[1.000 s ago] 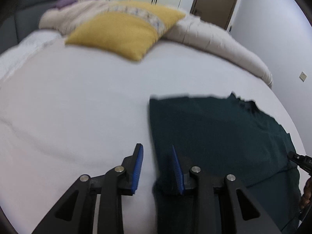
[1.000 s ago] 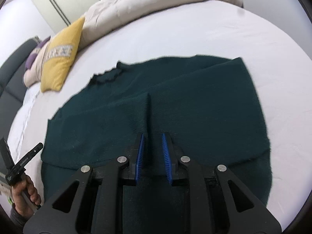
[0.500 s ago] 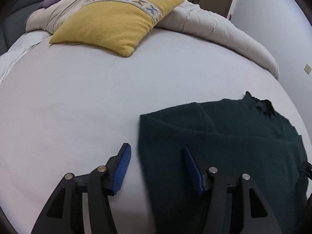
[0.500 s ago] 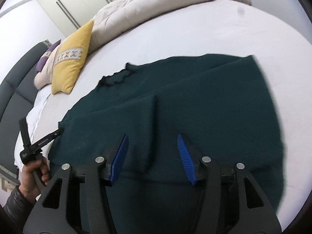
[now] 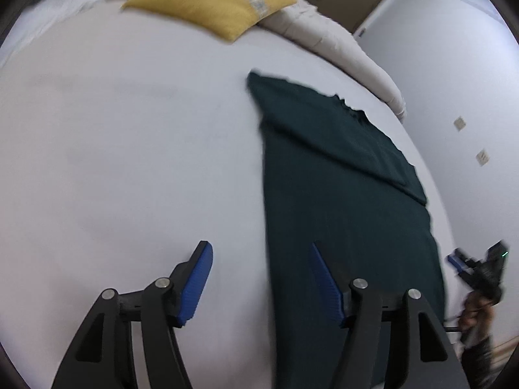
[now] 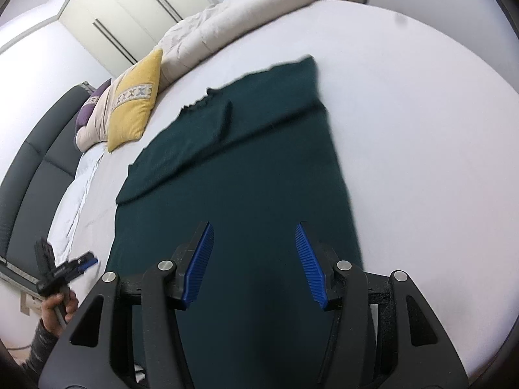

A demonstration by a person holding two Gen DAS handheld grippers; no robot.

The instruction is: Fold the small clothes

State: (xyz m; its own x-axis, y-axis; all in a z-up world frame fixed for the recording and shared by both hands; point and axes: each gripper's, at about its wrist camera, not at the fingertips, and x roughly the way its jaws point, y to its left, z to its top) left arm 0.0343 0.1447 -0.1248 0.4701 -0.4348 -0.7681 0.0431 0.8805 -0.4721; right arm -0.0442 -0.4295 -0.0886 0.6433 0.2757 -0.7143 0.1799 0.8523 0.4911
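Note:
A dark green knitted garment (image 5: 340, 201) lies flat on the white bed, with its sleeves folded in over the body near the collar. It also shows in the right wrist view (image 6: 246, 168). My left gripper (image 5: 259, 275) is open and empty above the garment's left edge. My right gripper (image 6: 254, 262) is open and empty above the garment's near part. Each gripper also appears in the other's view, the right one (image 5: 470, 269) at the right edge and the left one (image 6: 65, 269) at the lower left.
The white bed sheet (image 5: 129, 149) spreads to the left. A yellow pillow (image 5: 214, 3) and a beige duvet (image 6: 246, 16) lie at the head of the bed. A dark headboard (image 6: 29, 162) runs along the left. Wardrobe doors (image 6: 129, 9) stand behind.
Both grippers have opened wide and let go of the garment. They pulled back toward me, and the garment now lies flat with more of its length showing.

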